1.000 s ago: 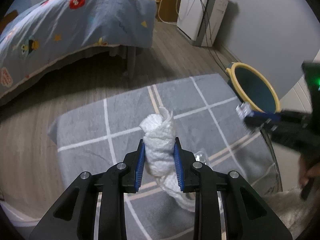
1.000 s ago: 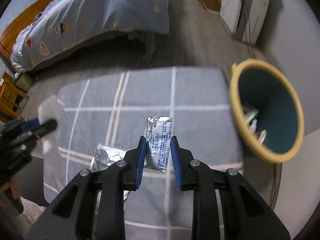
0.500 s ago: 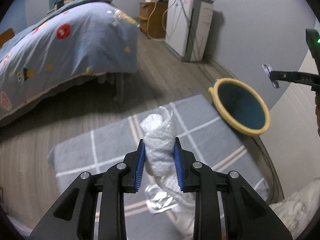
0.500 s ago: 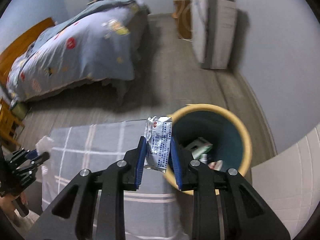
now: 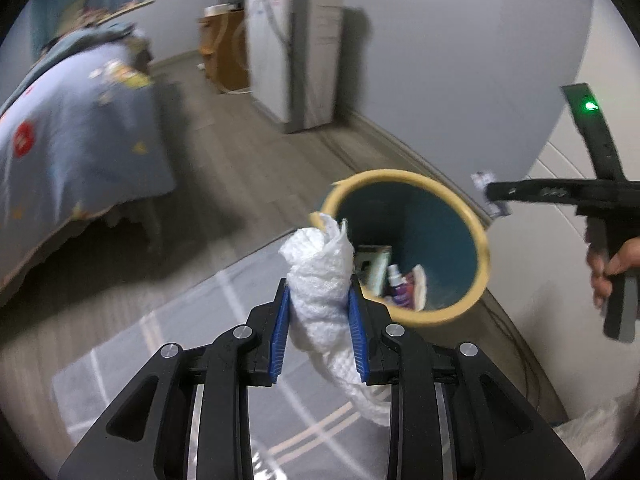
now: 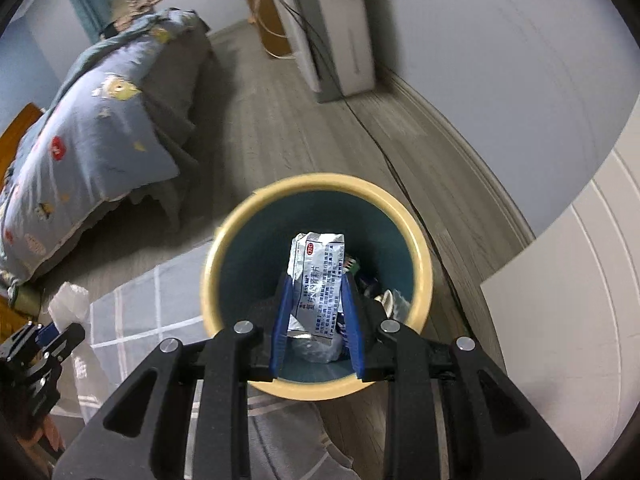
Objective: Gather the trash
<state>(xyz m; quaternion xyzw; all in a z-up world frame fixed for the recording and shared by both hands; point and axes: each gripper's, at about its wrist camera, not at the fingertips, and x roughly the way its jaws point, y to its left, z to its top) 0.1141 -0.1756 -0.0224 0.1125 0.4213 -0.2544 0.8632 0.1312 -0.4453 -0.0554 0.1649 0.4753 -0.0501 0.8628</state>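
Note:
My left gripper (image 5: pixel 319 296) is shut on a crumpled white paper towel (image 5: pixel 320 280), held above the grey rug just short of the trash bin (image 5: pixel 460 208). The bin has a yellow rim and teal inside, with several bits of trash at its bottom. My right gripper (image 6: pixel 316 280) is shut on a silver foil packet (image 6: pixel 318 276) with printed text, held right over the bin's (image 6: pixel 224 240) mouth. The right gripper (image 5: pixel 496 196) also shows at the right of the left wrist view, beyond the bin, with a hand on its grip. The left gripper (image 6: pixel 52 332) shows at the lower left of the right wrist view with the white towel (image 6: pixel 70 300).
A bed with a blue patterned quilt (image 6: pixel 88 128) stands at the left. A white appliance (image 6: pixel 336 20) and a wooden cabinet (image 6: pixel 268 24) stand by the far wall, with a cable (image 6: pixel 400 184) running along the floor past the bin. A grey checked rug (image 5: pixel 168 320) lies under the left gripper.
Both grippers swung from over the rug toward the bin. The right one with the foil packet now hangs over the bin's mouth; the left one with the towel has come up to its near rim.

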